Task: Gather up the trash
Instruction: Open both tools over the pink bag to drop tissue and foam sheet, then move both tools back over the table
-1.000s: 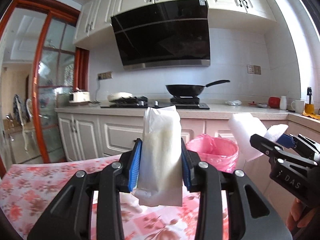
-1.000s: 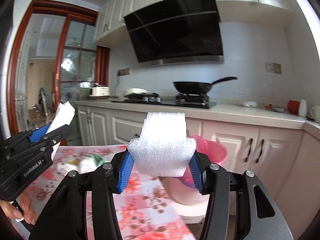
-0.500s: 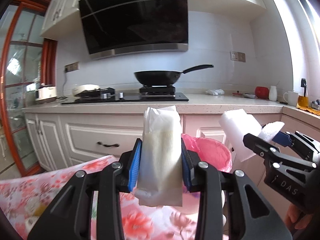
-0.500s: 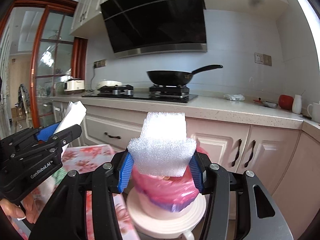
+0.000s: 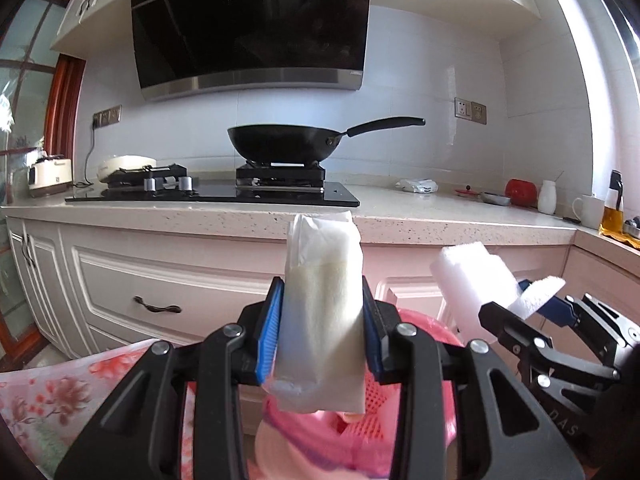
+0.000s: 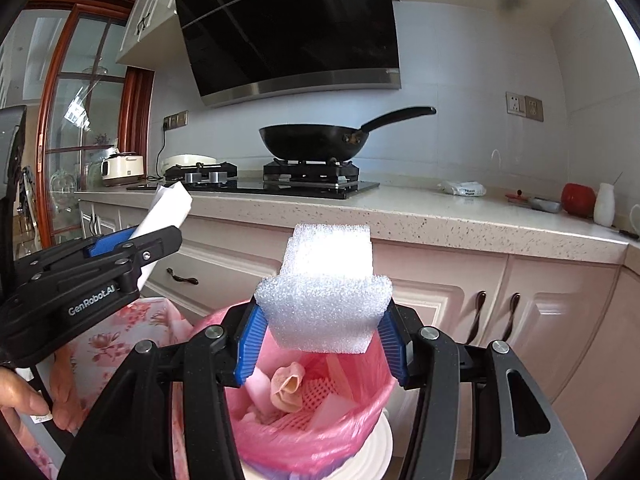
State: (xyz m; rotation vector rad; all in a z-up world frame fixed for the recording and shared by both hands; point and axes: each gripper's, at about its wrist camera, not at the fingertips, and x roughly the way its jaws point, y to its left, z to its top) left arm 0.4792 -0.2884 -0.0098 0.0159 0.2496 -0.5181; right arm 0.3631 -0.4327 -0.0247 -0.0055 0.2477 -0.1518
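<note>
My left gripper [image 5: 320, 328] is shut on a white paper packet [image 5: 322, 312] that stands upright between its blue pads, just above and before the pink-lined trash bin [image 5: 424, 412]. My right gripper [image 6: 322, 336] is shut on a white foam block [image 6: 326, 300] and hovers over the open bin [image 6: 344, 436], which holds crumpled paper, foam netting and scraps. Each gripper shows in the other's view: the right one with its foam [image 5: 476, 284] at right, the left one with its packet [image 6: 166, 210] at left.
A kitchen counter [image 6: 460, 220] with cabinets runs close behind the bin. A black wok [image 5: 288, 144] sits on the stove under a range hood. The floral tablecloth [image 5: 48, 392] lies at lower left. A person's hand [image 6: 20, 396] holds the left gripper.
Both grippers have swept right, off the floral table and toward the counter, still holding their items. The bin has come from further ahead to directly beneath them.
</note>
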